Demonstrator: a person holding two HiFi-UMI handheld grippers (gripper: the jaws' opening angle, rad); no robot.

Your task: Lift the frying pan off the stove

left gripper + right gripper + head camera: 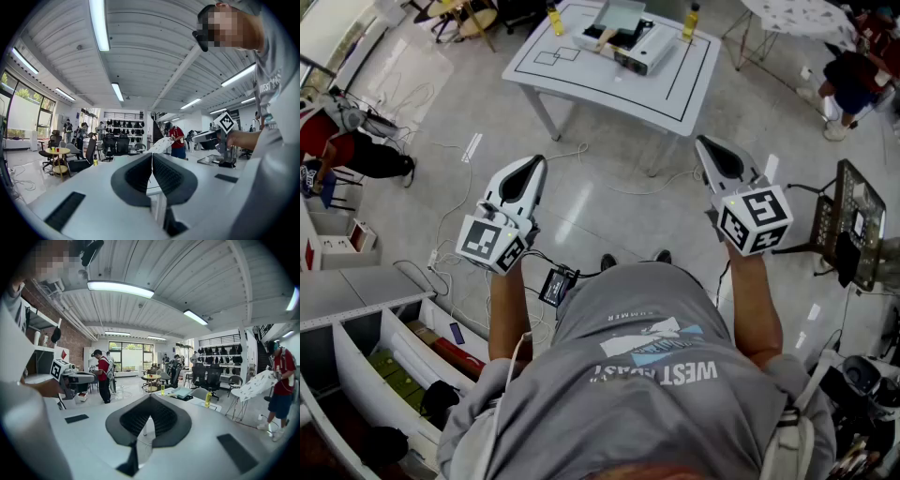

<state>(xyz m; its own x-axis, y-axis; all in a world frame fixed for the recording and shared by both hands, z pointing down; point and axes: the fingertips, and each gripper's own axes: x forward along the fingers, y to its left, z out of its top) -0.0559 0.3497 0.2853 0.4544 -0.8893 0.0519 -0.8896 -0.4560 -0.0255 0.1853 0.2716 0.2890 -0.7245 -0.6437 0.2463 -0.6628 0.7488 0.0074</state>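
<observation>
Ahead of you, across a stretch of floor (581, 211), the white worktop (609, 89) carries the frying pan (619, 19). It is a pale, square-looking pan with a wooden handle, and it sits on the stove (647, 52). One yellow bottle (555, 19) stands to the pan's left and another yellow bottle (690, 21) to its right. You hold both grippers out in front of your waist, well short of that worktop and well apart from the pan. Your left gripper (530, 164) has its jaws pressed together with nothing between them; in the left gripper view its ribbed pads (166, 176) meet along a thin line. Your right gripper (708, 142) is tilted a little downward, and its jaws also meet at the tips, holding nothing. In the right gripper view the pan (180, 392) appears small and far off, just above and to the right of those closed jaws, so neither gripper touches it. The two grippers are side by side with a wide gap between them, and both point toward the worktop.
</observation>
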